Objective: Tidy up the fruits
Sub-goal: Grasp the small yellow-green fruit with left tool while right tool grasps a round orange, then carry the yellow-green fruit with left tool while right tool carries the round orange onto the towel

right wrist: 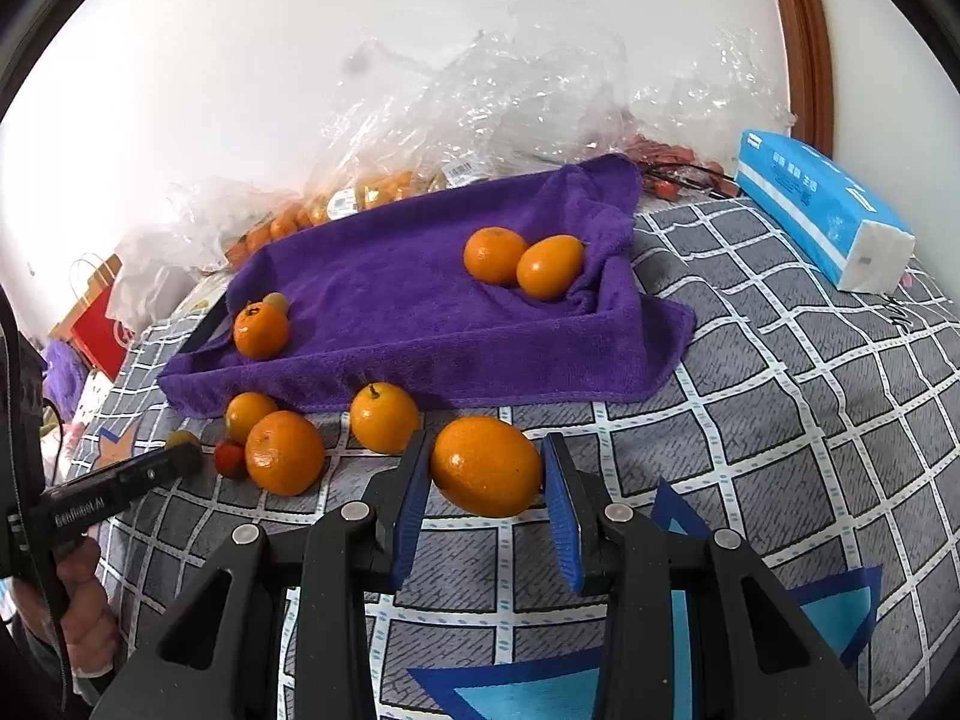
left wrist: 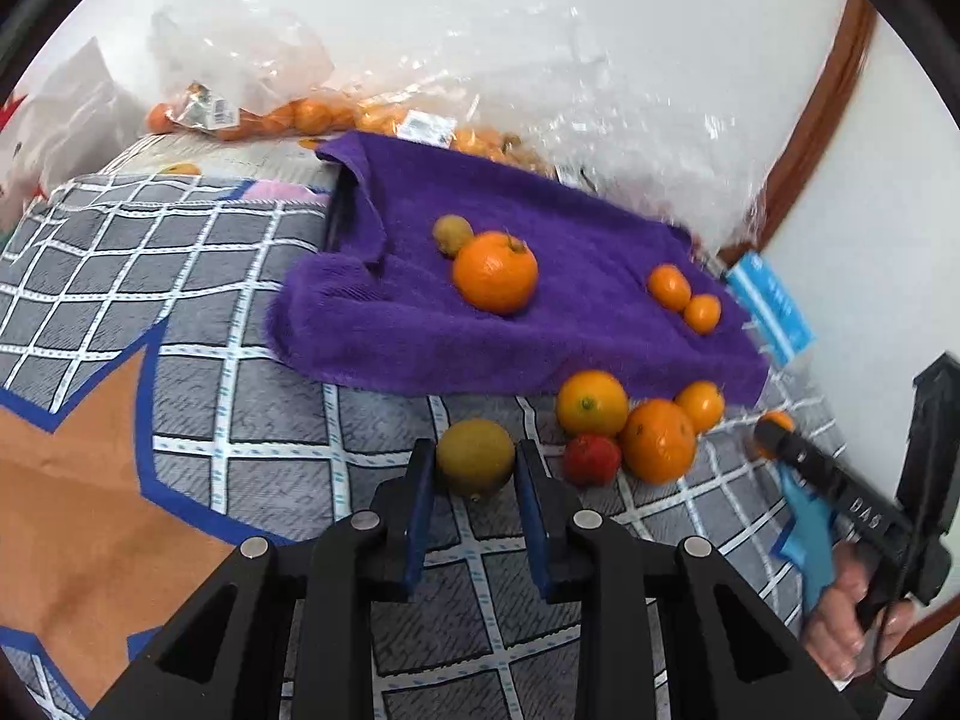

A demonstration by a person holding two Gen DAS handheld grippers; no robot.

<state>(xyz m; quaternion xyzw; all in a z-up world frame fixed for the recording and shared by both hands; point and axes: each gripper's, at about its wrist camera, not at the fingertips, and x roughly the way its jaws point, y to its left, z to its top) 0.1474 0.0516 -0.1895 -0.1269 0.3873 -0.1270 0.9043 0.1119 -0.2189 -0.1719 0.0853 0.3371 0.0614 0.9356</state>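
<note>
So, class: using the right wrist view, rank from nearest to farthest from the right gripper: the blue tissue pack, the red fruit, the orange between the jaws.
1. orange, between the right gripper jaws.
2. red fruit, left.
3. blue tissue pack, far right.

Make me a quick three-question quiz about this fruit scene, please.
1. True or false: the fruit between the left gripper's fingers is red.
2. How many fruits lie on the purple towel?
3. What sits between the right gripper's fingers? A) an orange B) a red fruit C) a tissue pack

Key: 1. False, it is a greenish fruit. 2. Four. 3. A, the orange.
</note>
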